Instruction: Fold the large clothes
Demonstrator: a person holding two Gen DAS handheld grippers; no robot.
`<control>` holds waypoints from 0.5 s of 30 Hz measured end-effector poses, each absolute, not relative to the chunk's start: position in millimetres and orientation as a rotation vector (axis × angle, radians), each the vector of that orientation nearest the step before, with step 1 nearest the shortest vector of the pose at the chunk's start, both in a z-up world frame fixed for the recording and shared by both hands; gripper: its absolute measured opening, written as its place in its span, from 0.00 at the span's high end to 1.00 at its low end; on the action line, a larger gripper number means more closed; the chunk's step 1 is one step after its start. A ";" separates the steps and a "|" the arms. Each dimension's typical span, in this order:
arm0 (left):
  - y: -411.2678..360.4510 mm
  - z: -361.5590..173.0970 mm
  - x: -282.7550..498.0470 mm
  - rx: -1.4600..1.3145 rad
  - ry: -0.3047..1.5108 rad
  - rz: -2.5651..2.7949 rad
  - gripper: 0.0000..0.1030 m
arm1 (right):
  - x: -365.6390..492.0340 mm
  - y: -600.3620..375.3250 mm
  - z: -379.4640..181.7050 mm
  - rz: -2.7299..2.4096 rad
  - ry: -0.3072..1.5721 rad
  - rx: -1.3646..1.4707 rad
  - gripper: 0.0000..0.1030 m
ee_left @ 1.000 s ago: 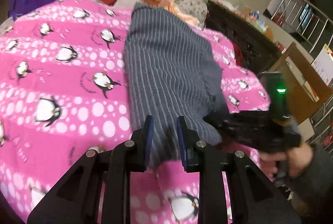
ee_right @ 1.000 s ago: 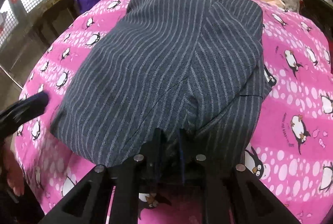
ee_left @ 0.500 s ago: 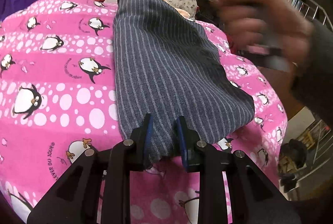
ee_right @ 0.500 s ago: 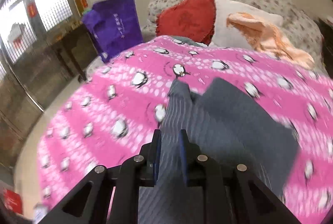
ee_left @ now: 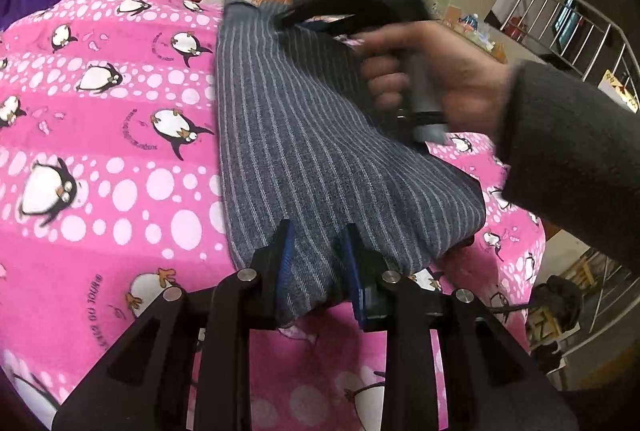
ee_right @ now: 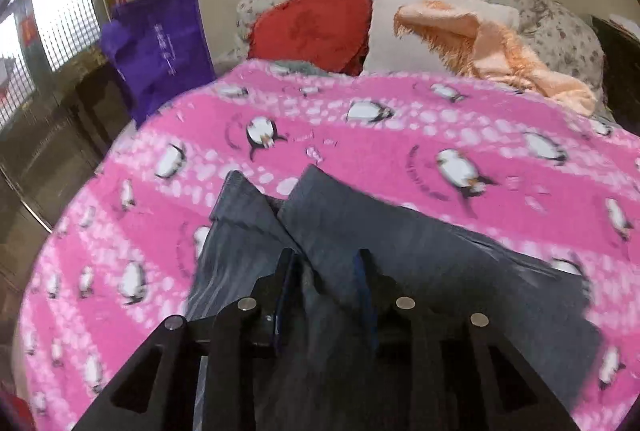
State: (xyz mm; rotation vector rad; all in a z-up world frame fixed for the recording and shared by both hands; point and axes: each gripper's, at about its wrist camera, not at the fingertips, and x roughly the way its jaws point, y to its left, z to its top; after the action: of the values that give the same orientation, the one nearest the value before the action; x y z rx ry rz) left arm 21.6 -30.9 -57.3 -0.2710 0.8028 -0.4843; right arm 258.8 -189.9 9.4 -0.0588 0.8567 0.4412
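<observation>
Grey pinstriped trousers (ee_left: pixel 296 135) lie folded lengthwise on a pink penguin-print blanket (ee_left: pixel 100 135). My left gripper (ee_left: pixel 316 243) is shut on the near end of the trousers. My right gripper (ee_right: pixel 326 271) sits over the far end of the trousers (ee_right: pixel 360 231), with the cloth between its parted fingers. In the left wrist view the right gripper (ee_left: pixel 288 21) reaches over the far end, held by a hand.
A red cushion (ee_right: pixel 316 23), a white pillow (ee_right: pixel 400 19) and a peach towel (ee_right: pixel 492 55) lie at the head of the bed. A purple bag (ee_right: pixel 160 43) hangs at the left. A dark cabinet and metal railing (ee_left: pixel 580 27) stand at the right.
The right gripper has carried its end of the trousers from the near side up over to the far end, and its fingers have parted. The left gripper has kept its hold.
</observation>
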 end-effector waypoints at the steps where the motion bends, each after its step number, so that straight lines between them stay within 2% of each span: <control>1: -30.1 -52.3 23.9 -0.261 0.819 -0.477 0.77 | 246.5 -200.4 24.8 0.459 0.830 -0.054 0.70; 2: -27.6 -45.3 27.6 -0.257 0.832 -0.469 0.77 | 233.2 -211.6 40.0 0.475 0.800 -0.057 0.66; 3: -22.8 -37.2 31.5 -0.266 0.836 -0.454 0.76 | 221.9 -222.4 49.6 0.475 0.784 -0.069 0.51; 4: -14.9 -25.7 38.5 -0.278 0.822 -0.423 0.65 | 209.5 -235.4 57.6 0.461 0.777 -0.089 0.35; 5: -9.2 -17.6 45.3 -0.281 0.803 -0.399 0.50 | 198.7 -248.0 62.0 0.450 0.776 -0.105 0.29; 6: -2.4 -8.8 57.0 -0.285 0.768 -0.372 0.17 | 185.7 -265.9 63.1 0.449 0.784 -0.113 0.24; 7: 1.5 -4.8 67.6 -0.291 0.745 -0.351 0.04 | 178.1 -279.6 61.0 0.447 0.800 -0.109 0.21; 10: 3.5 -12.0 121.0 -0.344 0.808 -0.351 0.04 | 165.0 -325.6 39.1 0.425 0.864 -0.025 0.20; 15: -19.7 -69.5 181.4 -0.441 1.037 -0.455 0.03 | 162.3 -368.4 -15.2 0.450 0.935 0.287 0.20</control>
State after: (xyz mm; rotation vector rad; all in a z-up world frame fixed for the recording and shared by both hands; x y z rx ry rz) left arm 181.4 -19.7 -69.5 -0.4408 1.0368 -0.4550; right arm 162.3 -368.4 -15.2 0.2871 0.9347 0.4500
